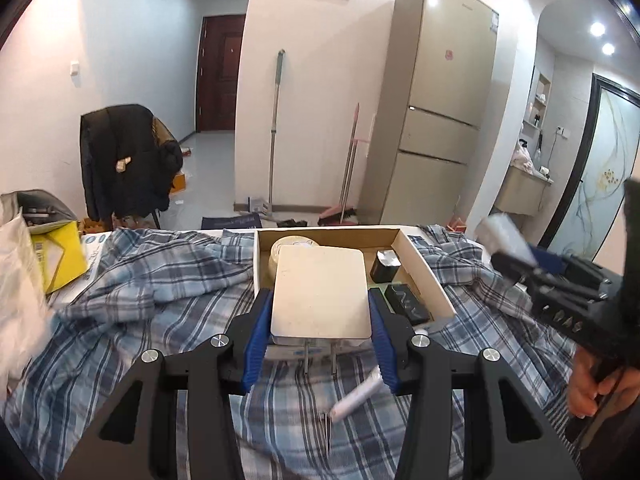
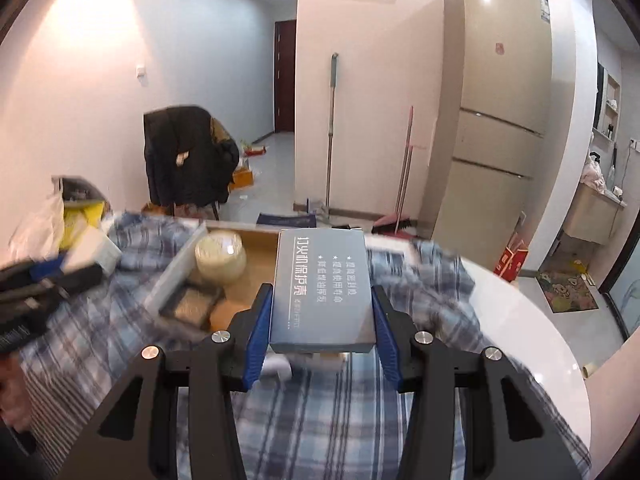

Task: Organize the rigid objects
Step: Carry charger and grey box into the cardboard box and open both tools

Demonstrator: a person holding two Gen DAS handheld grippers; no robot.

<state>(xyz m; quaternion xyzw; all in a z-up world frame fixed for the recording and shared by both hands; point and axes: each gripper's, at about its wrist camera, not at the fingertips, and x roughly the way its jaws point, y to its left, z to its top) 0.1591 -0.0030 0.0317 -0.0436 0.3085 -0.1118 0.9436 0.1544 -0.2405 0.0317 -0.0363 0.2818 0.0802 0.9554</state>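
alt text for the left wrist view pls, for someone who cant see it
The left gripper clamps a flat cream-coloured box between its blue pads above a blue plaid cloth. Behind it an open cardboard tray holds a tape roll and small dark boxes. The right gripper is at the right edge, blurred.

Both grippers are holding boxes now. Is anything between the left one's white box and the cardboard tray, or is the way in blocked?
No barrier before the cardboard tray. Inside, a tape roll and two dark boxes fill part of the floor, so the white box in the left gripper needs the free spot.
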